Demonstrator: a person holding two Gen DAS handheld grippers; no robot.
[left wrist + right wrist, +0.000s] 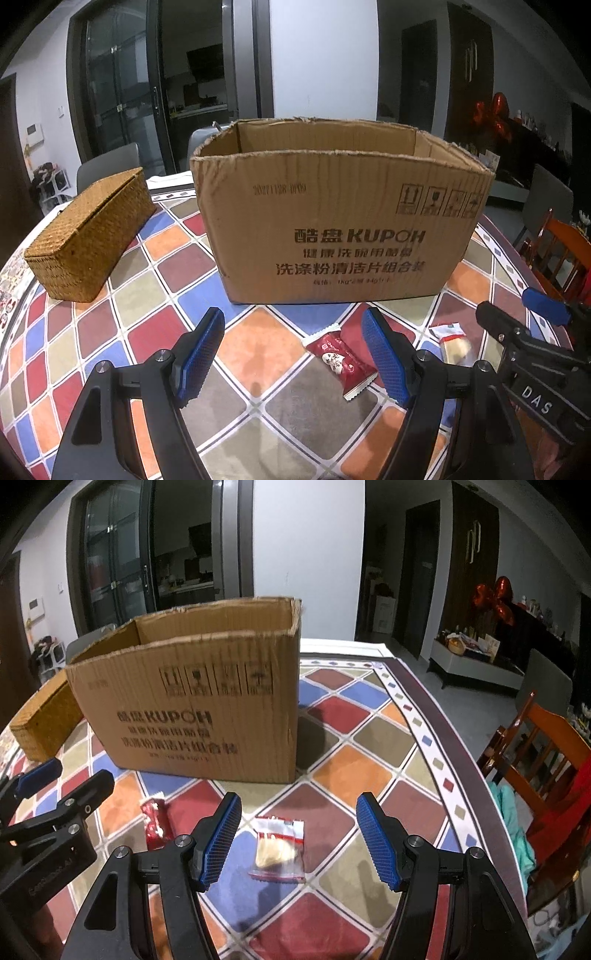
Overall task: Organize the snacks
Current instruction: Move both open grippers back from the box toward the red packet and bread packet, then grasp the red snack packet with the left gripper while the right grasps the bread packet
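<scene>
A red snack packet (341,360) lies on the patterned tablecloth just inside my left gripper's right finger. My left gripper (295,343) is open and empty above the cloth. A clear snack packet with a pale biscuit (279,845) lies between the fingers of my right gripper (297,827), which is open and empty. The same clear packet shows in the left wrist view (451,341), and the red packet in the right wrist view (155,823). An open cardboard box (340,218) stands behind both packets; it also shows in the right wrist view (192,698).
A lidded woven basket (92,236) sits left of the box. The right gripper's body (535,369) is at the right in the left wrist view. The table's edge (461,746) curves at the right, with an orange wooden chair (546,760) beyond it.
</scene>
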